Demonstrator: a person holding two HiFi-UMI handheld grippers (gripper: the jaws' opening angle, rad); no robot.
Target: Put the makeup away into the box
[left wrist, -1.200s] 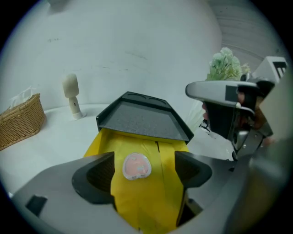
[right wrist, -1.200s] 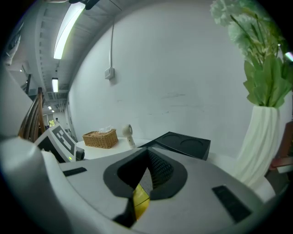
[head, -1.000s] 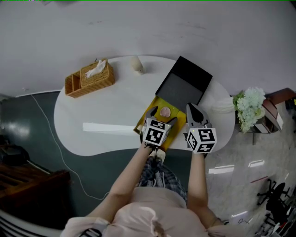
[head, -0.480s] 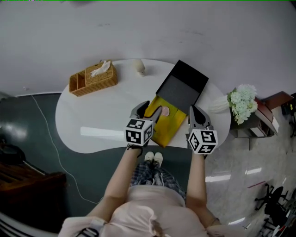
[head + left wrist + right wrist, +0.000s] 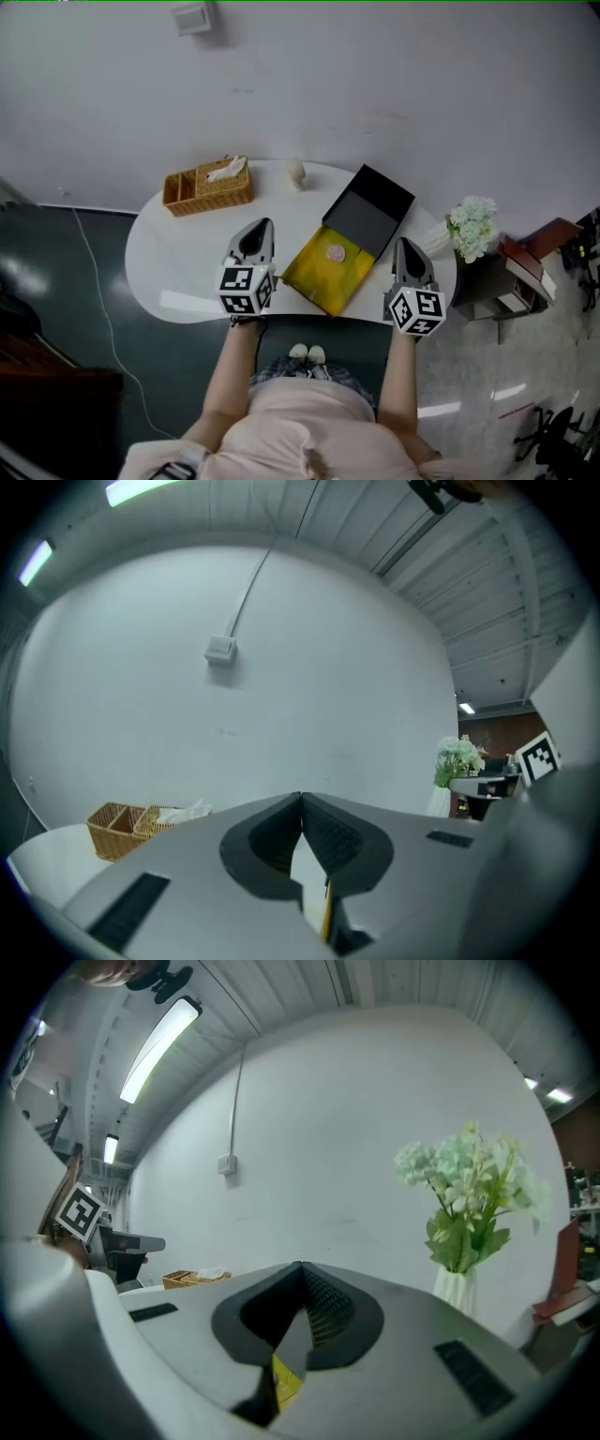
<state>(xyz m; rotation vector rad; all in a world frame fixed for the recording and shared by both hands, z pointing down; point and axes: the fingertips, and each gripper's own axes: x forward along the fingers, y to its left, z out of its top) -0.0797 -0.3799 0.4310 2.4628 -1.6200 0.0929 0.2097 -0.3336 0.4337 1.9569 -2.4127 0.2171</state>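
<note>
- White oval table [image 5: 178,272]: open yellow box [image 5: 319,281] lies between the grippers, round pink compact [image 5: 336,252] inside.
- Left gripper [image 5: 263,225] and right gripper [image 5: 404,244]: both clenched, empty.
- Stowing looks done; probably next, fit the black square lid [image 5: 370,211].

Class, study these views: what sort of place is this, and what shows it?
Probably an office or workroom: a fluorescent strip light on a panelled ceiling, a bare white wall, and a white table bearing a wicker basket.

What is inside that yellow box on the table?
One small round pinkish case lies in the yellow box, near its black lid. The rest of the box looks bare; whatever lies under the case is covered.
</note>
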